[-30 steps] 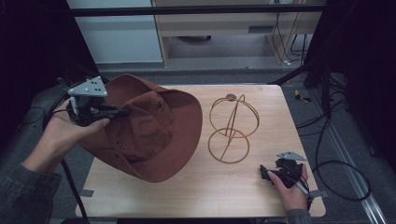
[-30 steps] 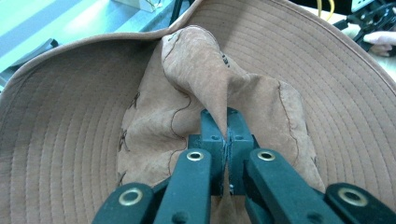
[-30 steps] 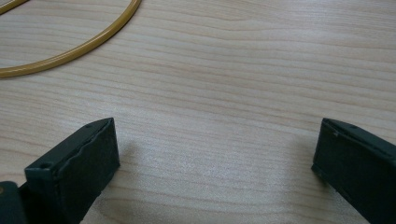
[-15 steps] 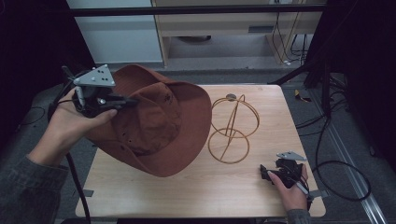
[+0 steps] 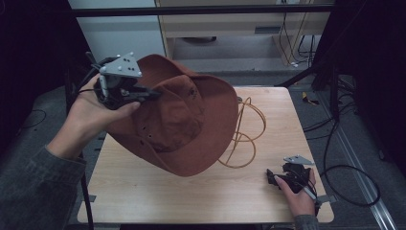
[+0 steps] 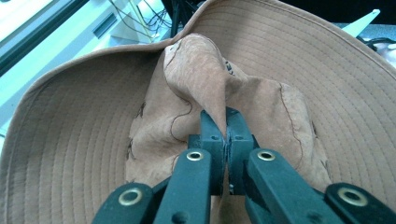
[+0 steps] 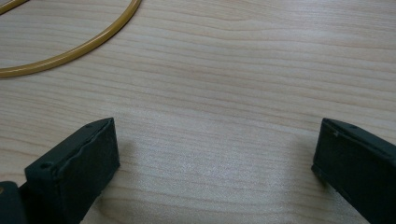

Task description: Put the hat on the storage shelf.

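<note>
Hat (image 5: 182, 124), brown, wide-brimmed, soft suede-like cloth: now clear of the worktop (image 5: 143, 191) and tilted, brim toward the camera in the high view. One second ago it lay with its brim on the wood left of the wire stand; half a second ago it was partly raised; now it hangs higher and further right, its brim overlapping the wire hat stand (image 5: 246, 139) from the camera's line of sight. Whether brim and wire touch cannot be told.

Left claw (image 5: 148, 93): jaws closed on a pinched fold of the crown. The left gripper view confirms it, with the fold of the hat (image 6: 205, 88) standing up between the two jaws of the left claw (image 6: 225, 133), pressed flat, no gap. The brim spreads around it.

Right claw (image 5: 277, 177): resting low at the near right corner of the worktop, same place as in both earlier frames. Jaws stand wide apart in the right gripper view (image 7: 212, 158), nothing between them; bare wood beneath, and an arc of the stand's base ring (image 7: 70, 51) at the upper left.

Judgement: the lift is done and the carry toward the stand is in progress; likely next is lowering the crown over the upper wire loop. The single pinch lets the hat swing, so alignment may need care.

Surface: pale wood-grain worktop, clean. Room: dim, dark frame uprights at both sides, cables (image 5: 349, 172) on the floor at right, a light cabinet (image 5: 230, 24) behind.
</note>
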The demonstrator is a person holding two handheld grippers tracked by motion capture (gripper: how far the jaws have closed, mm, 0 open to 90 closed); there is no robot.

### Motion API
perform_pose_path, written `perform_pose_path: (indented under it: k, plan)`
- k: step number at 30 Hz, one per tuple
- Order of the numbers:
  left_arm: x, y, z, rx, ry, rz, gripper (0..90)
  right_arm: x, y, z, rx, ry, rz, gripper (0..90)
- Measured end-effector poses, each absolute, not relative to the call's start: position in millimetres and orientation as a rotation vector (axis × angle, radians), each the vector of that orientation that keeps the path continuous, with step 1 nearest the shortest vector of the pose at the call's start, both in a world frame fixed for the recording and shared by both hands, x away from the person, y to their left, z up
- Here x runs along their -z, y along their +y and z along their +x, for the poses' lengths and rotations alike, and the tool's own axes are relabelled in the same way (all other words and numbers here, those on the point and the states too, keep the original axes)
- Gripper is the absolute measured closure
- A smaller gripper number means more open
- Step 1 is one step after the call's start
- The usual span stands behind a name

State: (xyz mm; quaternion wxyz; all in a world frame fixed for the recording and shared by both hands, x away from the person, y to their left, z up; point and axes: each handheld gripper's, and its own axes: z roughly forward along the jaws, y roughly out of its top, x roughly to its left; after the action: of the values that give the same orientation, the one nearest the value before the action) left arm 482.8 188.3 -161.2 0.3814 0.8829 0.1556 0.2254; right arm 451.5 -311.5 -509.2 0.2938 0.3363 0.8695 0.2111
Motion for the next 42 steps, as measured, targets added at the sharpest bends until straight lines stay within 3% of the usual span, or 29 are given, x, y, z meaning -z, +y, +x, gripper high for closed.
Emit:
perform_pose_path:
  k: [17,42]
  plan:
    - [158.7,121.2,506.5,-0.550,0.314,2.287,88.5,509.5,-311.4,451.7,-0.564,2.314,0.895,0.4]
    - [168.1,60.5,514.3,-0.523,0.244,2.316,88.5,509.3,-311.5,451.6,-0.564,2.316,0.895,0.4]
